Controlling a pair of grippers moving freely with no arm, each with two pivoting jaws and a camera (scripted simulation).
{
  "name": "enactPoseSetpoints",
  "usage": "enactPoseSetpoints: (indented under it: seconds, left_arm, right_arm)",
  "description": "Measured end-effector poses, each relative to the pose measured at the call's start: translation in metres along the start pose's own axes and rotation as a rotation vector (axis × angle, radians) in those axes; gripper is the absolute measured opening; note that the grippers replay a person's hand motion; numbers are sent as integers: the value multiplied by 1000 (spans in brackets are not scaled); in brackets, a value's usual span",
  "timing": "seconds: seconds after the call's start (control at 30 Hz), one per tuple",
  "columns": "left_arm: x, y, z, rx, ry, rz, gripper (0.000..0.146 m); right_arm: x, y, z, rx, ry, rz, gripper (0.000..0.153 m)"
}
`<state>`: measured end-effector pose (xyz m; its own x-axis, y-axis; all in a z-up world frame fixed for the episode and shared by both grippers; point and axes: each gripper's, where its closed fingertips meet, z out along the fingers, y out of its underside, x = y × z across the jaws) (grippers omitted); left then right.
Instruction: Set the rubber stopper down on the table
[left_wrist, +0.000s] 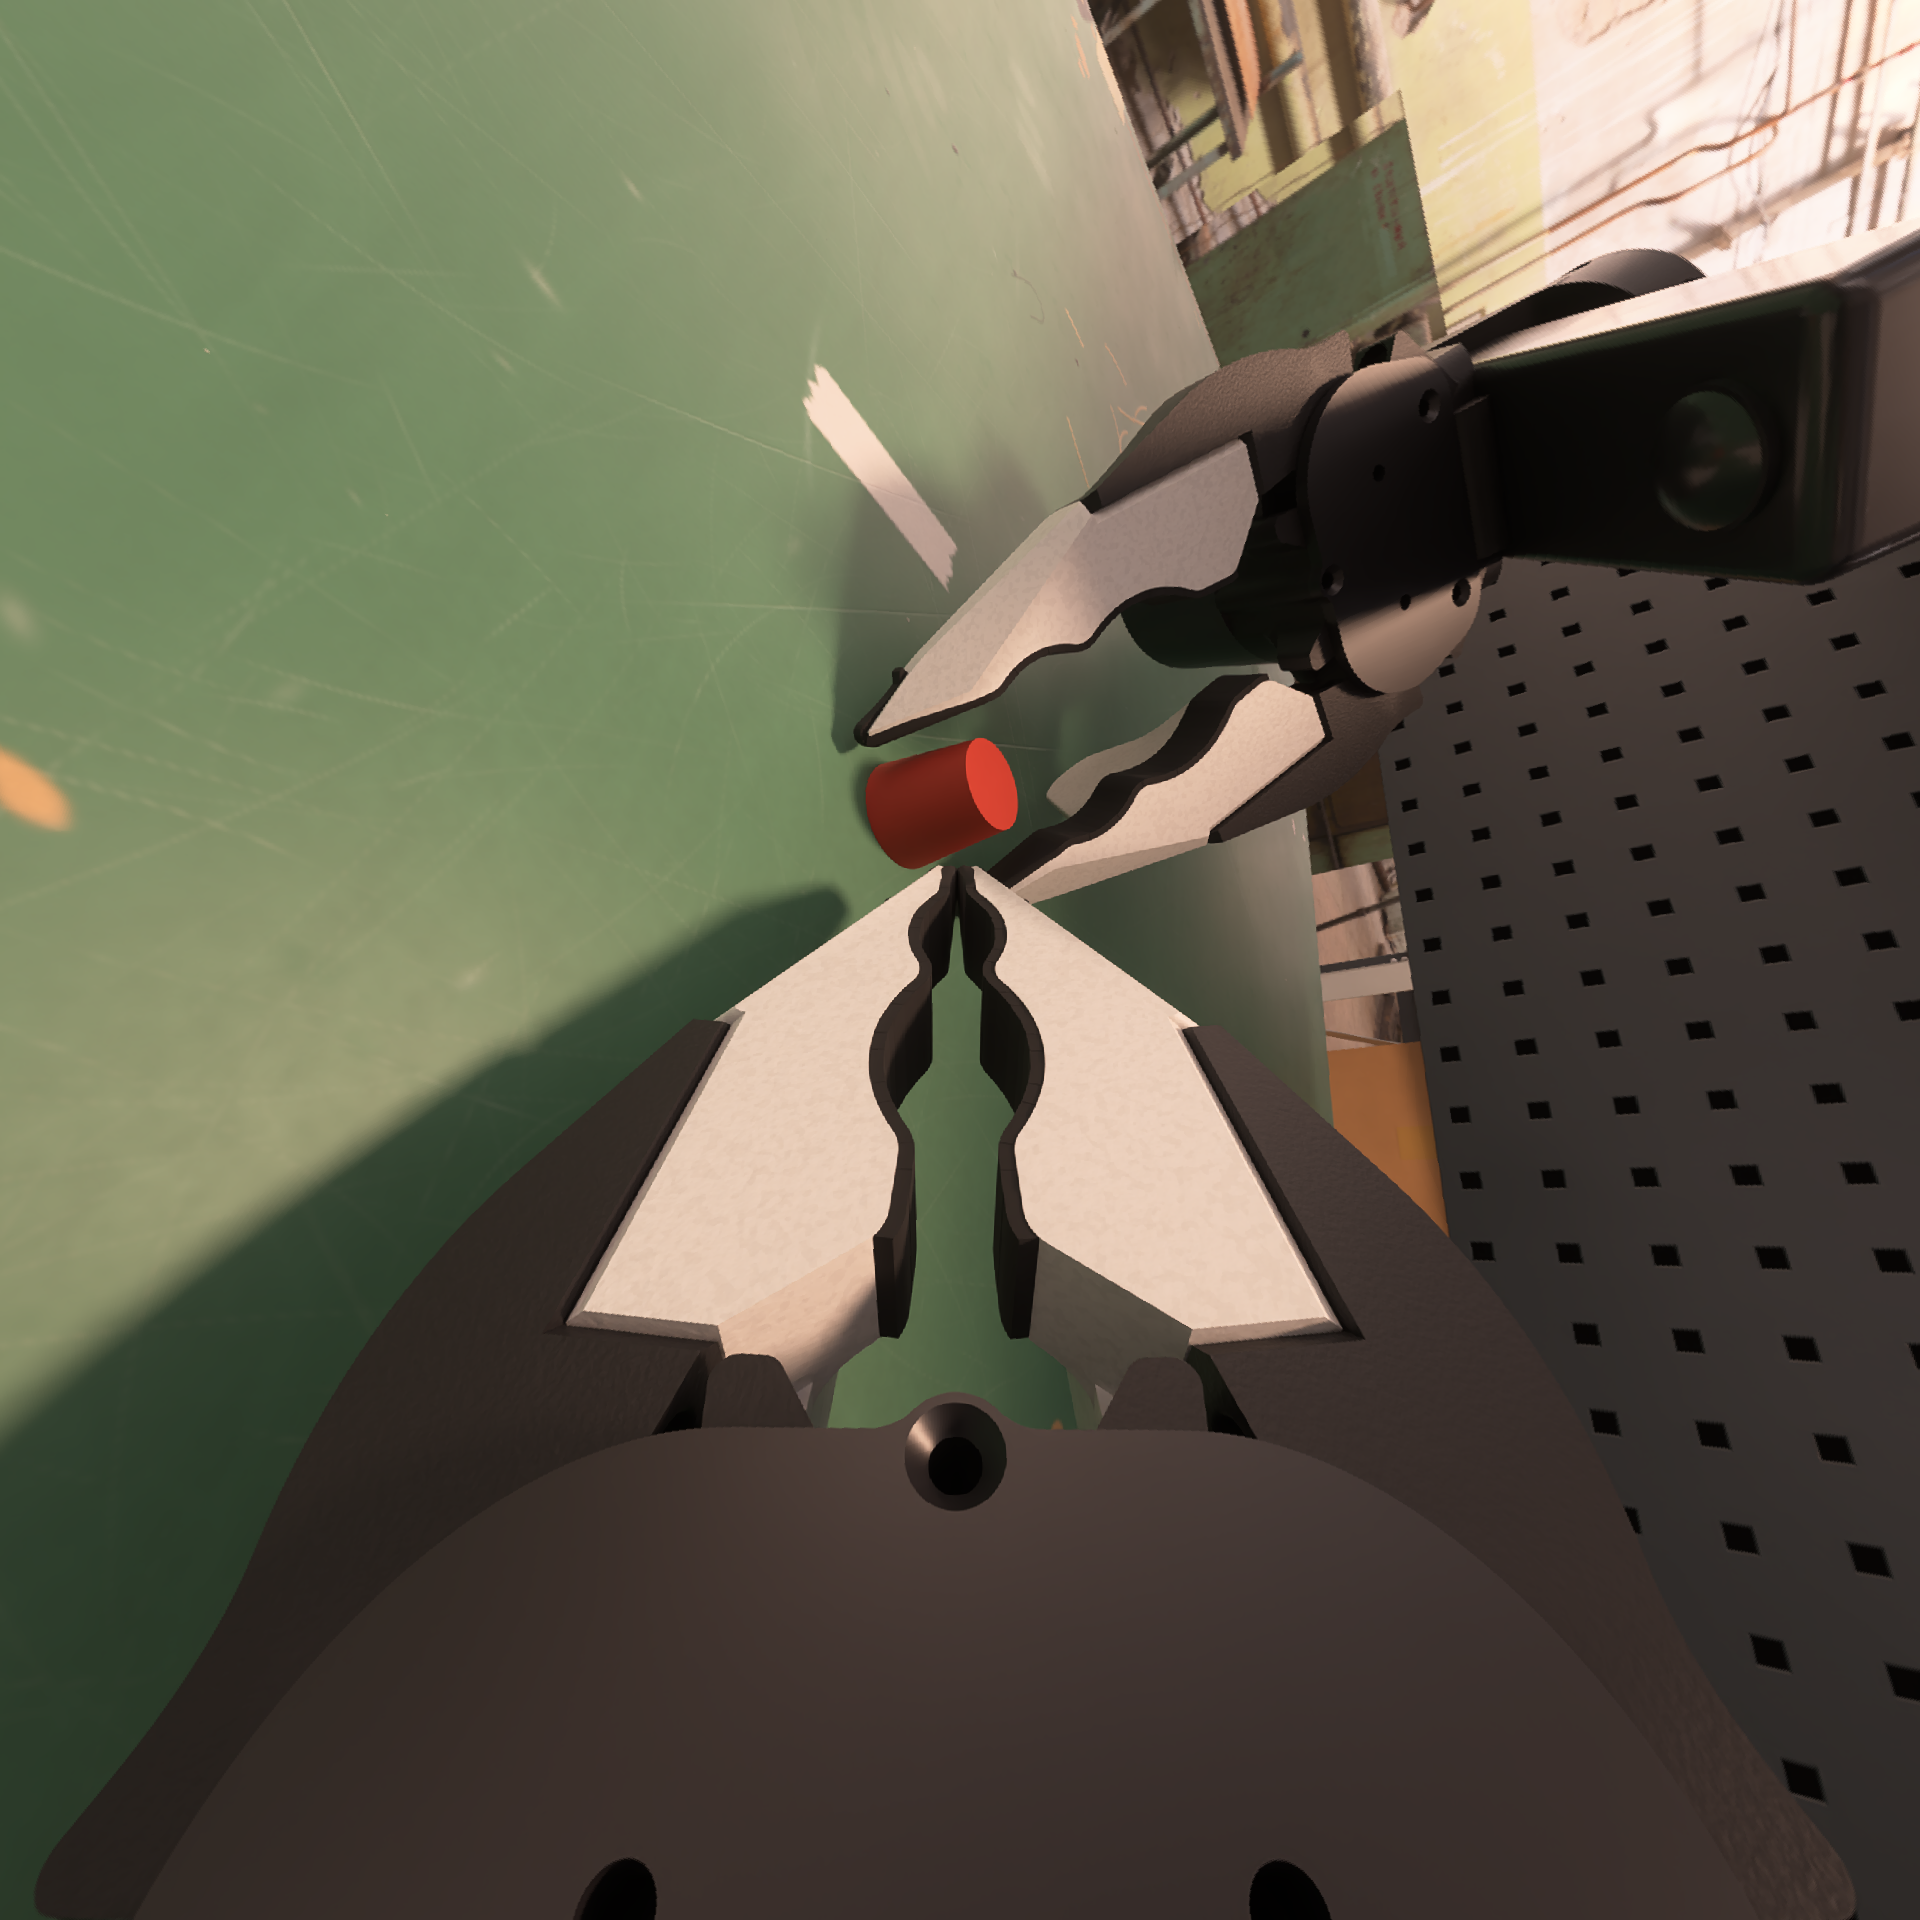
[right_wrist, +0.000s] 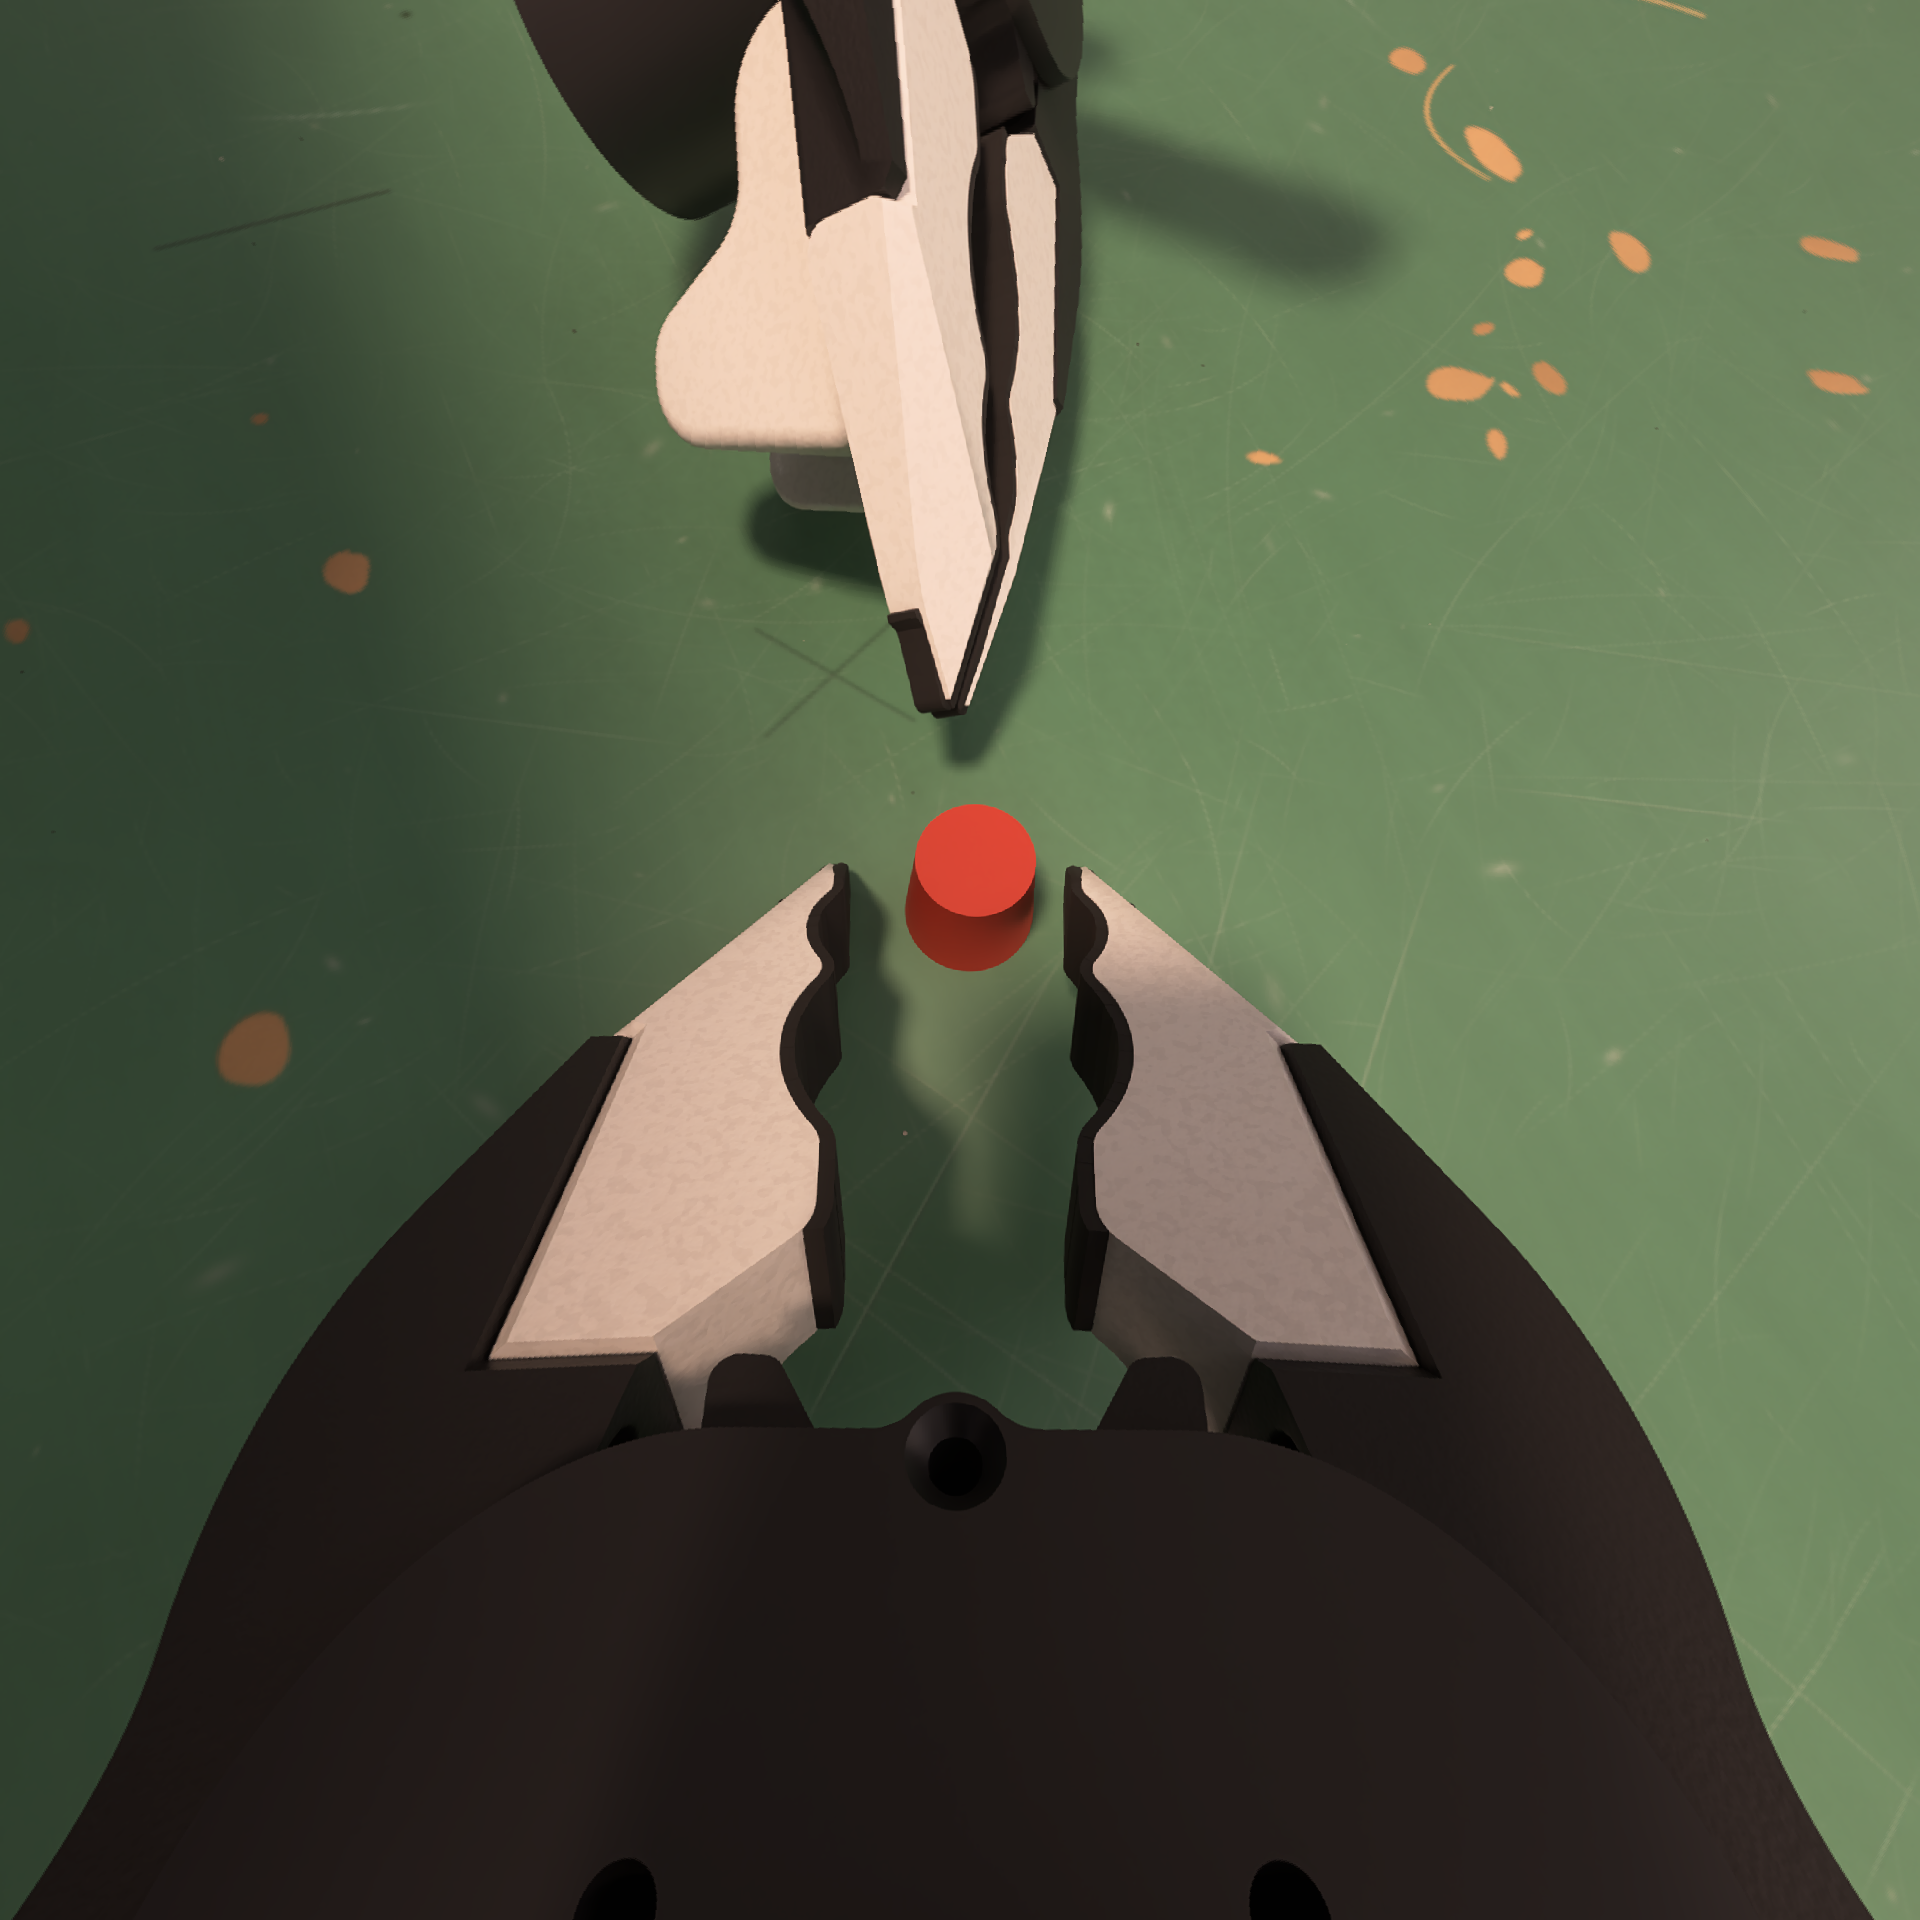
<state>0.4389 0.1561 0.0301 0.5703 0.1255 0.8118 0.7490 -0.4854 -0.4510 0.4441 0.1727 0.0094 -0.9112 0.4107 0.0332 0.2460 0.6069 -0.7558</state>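
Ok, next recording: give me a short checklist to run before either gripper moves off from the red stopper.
1. Rubber stopper upright on the green table: ok.
2. Right gripper open, fingers clear of the stopper on both sides: ok.
3. Left gripper shut and empty: ok.
4. Left gripper tip apart from the stopper: ok, gap shows in the right wrist view.
5. Stopper base fully seated on the table: cannot tell.

Around the stopper: we see the red rubber stopper (right_wrist: 971, 883) standing on the green table (right_wrist: 1455, 935), a clear gap on each side between it and the parted fingers of the right gripper (right_wrist: 956, 878).

Far side: the left gripper (right_wrist: 951, 707), tips together, hangs just beyond it.

Table edge: a perforated dark panel (left_wrist: 1662, 1039) walls one edge.
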Motion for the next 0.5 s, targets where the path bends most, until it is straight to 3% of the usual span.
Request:
enactPoseSetpoints:
  seconds: [0.27,0.5]
  left_arm:
    - [-1,-1,-4,-24,93,-22,0]
    - [-1,-4,-5,-33,67,-23,0]
  right_arm:
    - [0,0,0,-2,-8,11,42]
    - [0,0,0,-2,-10,14,42]
